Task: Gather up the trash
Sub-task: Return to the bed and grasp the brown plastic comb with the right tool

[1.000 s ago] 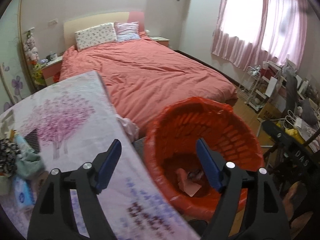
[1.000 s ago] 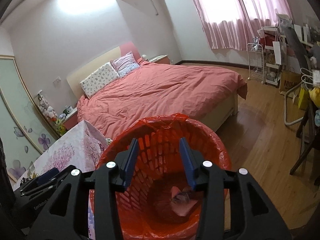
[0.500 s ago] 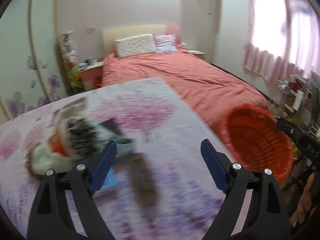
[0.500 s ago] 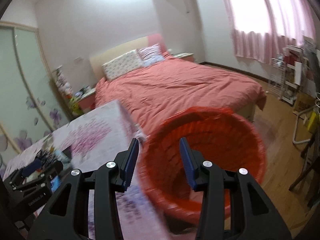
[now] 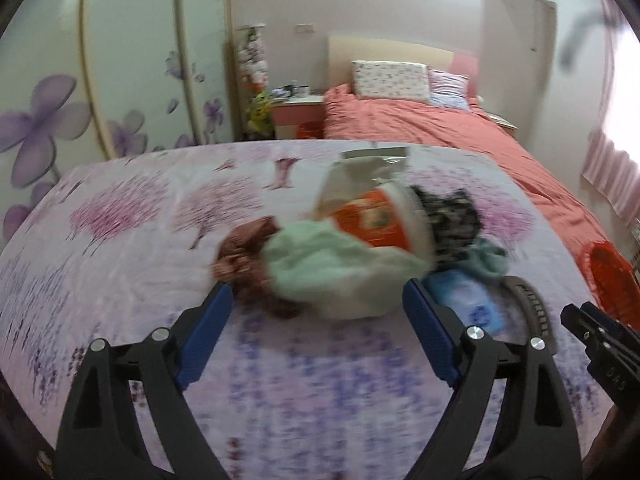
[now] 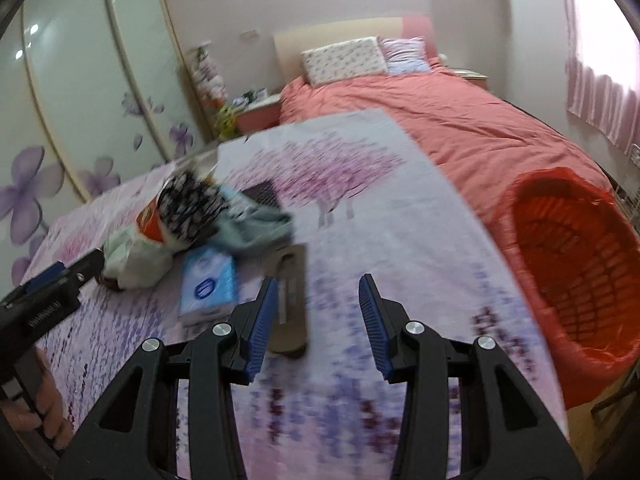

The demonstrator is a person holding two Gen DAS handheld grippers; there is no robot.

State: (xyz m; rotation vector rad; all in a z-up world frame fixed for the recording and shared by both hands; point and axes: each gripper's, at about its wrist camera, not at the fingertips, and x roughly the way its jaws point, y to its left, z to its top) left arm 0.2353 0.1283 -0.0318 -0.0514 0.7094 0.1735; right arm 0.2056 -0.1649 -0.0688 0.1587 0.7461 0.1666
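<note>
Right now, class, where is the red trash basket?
In the right wrist view the red trash basket stands at the right, beside the flowered table and the bed.

This is a bedroom in a home. A big bed with a red cover and two pillows stands by the wall. A closet has purple flowers on its doors, and pink curtains hang at the window.

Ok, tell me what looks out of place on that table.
An orange cup lies tipped on its side in a heap with a pale green bag and a black-and-white patterned cloth. A brown sandal lies on the tablecloth beside a blue tissue pack, odd for a table. The frames are blurred.
</note>
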